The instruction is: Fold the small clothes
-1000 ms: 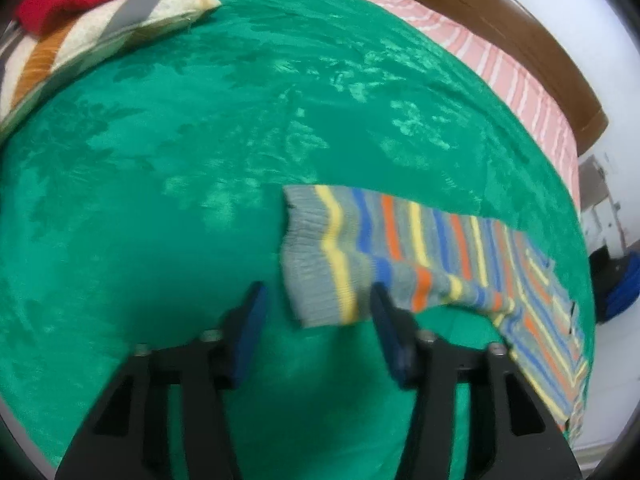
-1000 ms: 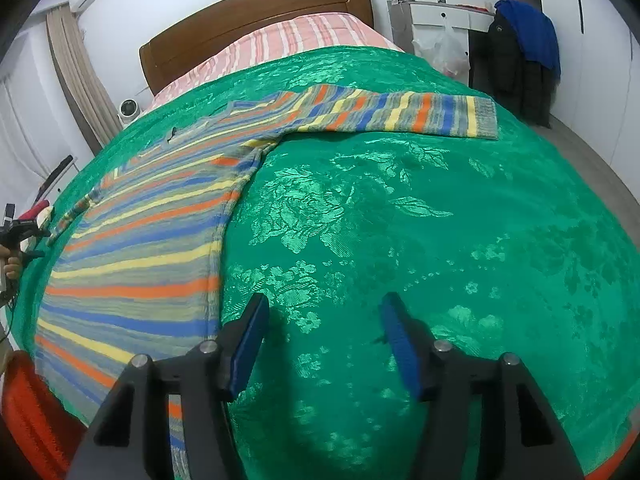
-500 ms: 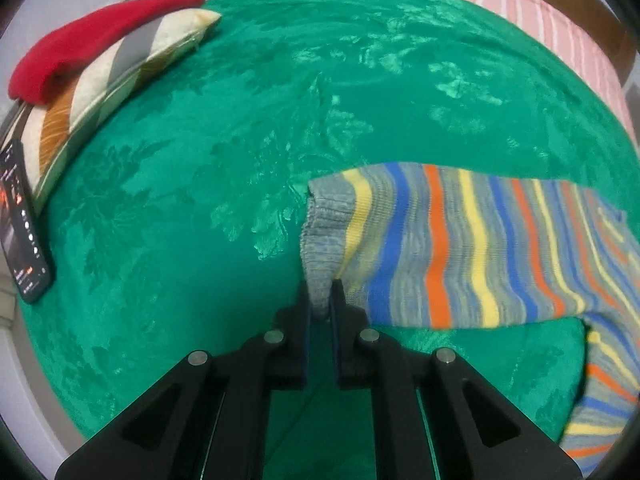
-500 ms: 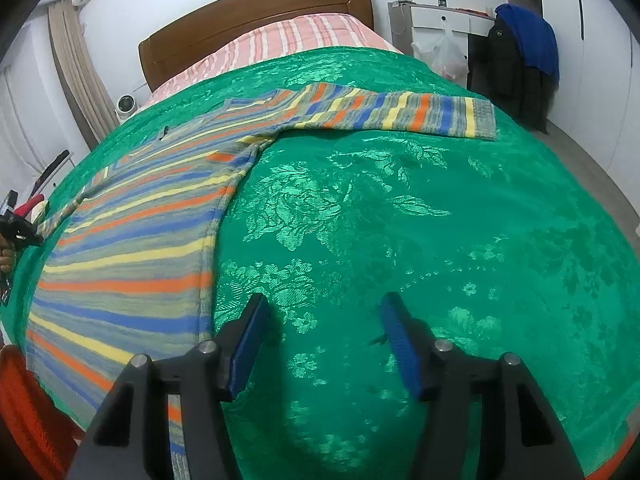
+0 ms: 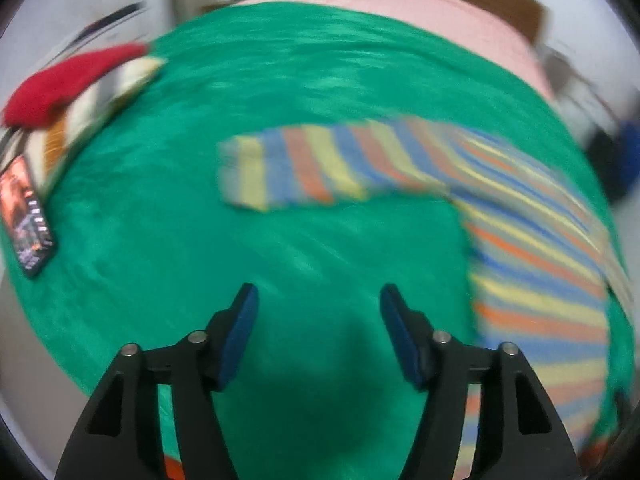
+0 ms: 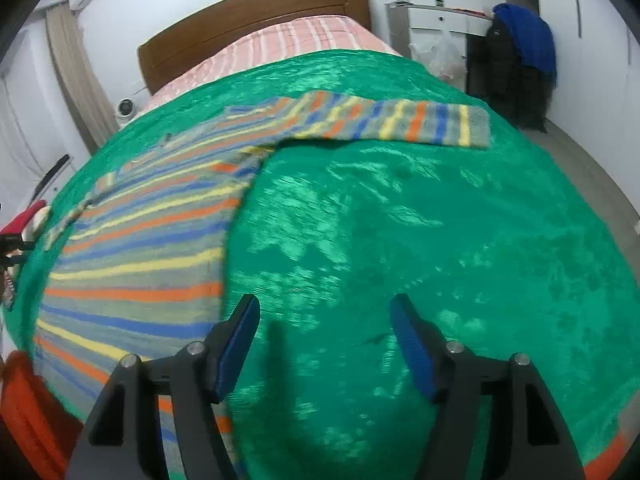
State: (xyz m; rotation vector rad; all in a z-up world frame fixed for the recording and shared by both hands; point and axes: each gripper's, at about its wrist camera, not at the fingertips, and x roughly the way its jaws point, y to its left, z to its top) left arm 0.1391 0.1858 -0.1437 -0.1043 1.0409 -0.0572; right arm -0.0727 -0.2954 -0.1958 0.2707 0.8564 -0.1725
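Striped sweater (image 6: 136, 256) spread flat on the green bedspread (image 6: 440, 240).
Left gripper (image 5: 318, 312) and right gripper (image 6: 324, 320) both stood spread, holding nothing, near the sleeves; no writing was legible.
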